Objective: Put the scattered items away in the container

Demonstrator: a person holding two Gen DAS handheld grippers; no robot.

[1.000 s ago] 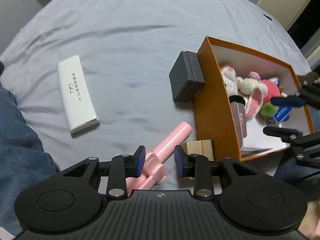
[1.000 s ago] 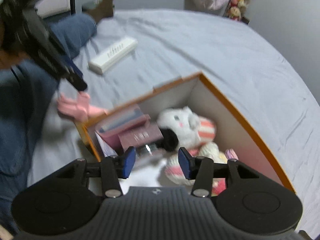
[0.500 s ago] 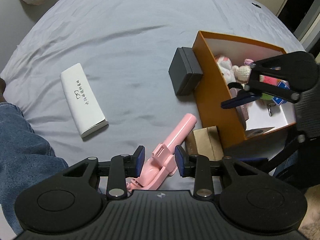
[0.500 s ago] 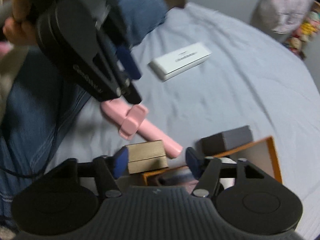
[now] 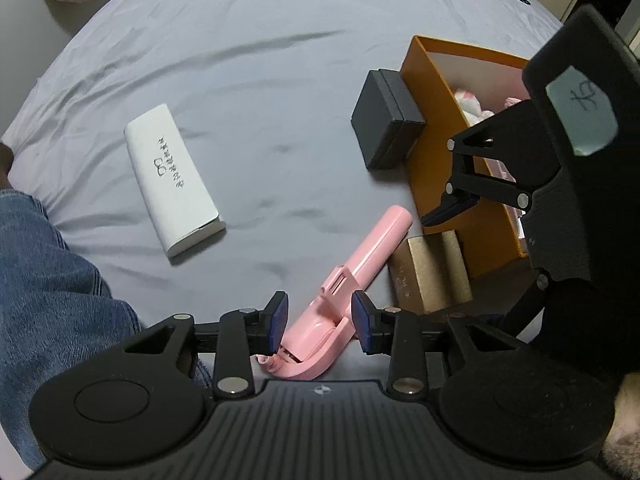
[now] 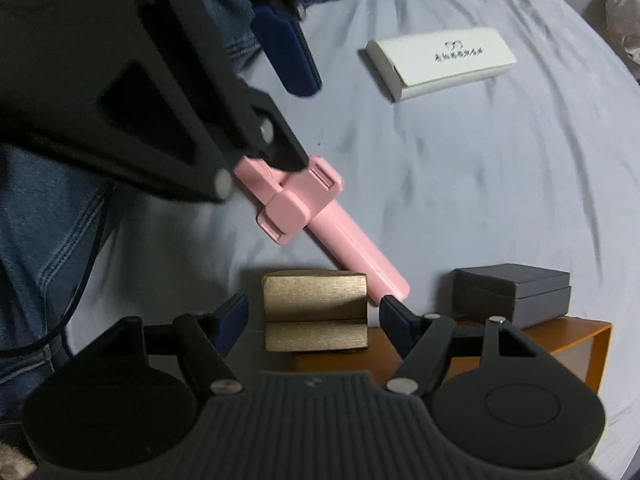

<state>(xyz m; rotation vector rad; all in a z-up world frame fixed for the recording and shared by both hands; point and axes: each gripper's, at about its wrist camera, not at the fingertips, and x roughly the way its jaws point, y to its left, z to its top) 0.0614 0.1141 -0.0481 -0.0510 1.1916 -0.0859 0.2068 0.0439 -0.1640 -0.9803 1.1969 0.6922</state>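
Note:
A pink selfie stick [image 5: 368, 248] [image 6: 320, 220] lies on the grey bed sheet. Its clamp end sits between the jaws of my left gripper [image 5: 320, 322], which is open; I see no firm pinch. Beside the stick's tip lies a gold box [image 5: 430, 272] [image 6: 314, 312], against the orange container [image 5: 440, 160] [image 6: 580, 332]. My right gripper [image 6: 315, 320] hangs open over the gold box, a gap at each pad. One of its fingers [image 5: 448, 208] shows in the left wrist view. Plush toys [image 5: 470, 104] lie in the container.
A dark grey box [image 5: 386, 128] [image 6: 512, 292] leans against the container's outer wall. A long white box [image 5: 172, 176] [image 6: 440, 62] lies apart on the sheet. A person's jeans leg [image 5: 48, 280] [image 6: 48, 240] borders the bed edge.
My right gripper swung from above the container's inside to over the gold box outside it, and its jaws widened. My left gripper edged a little further over the pink stick.

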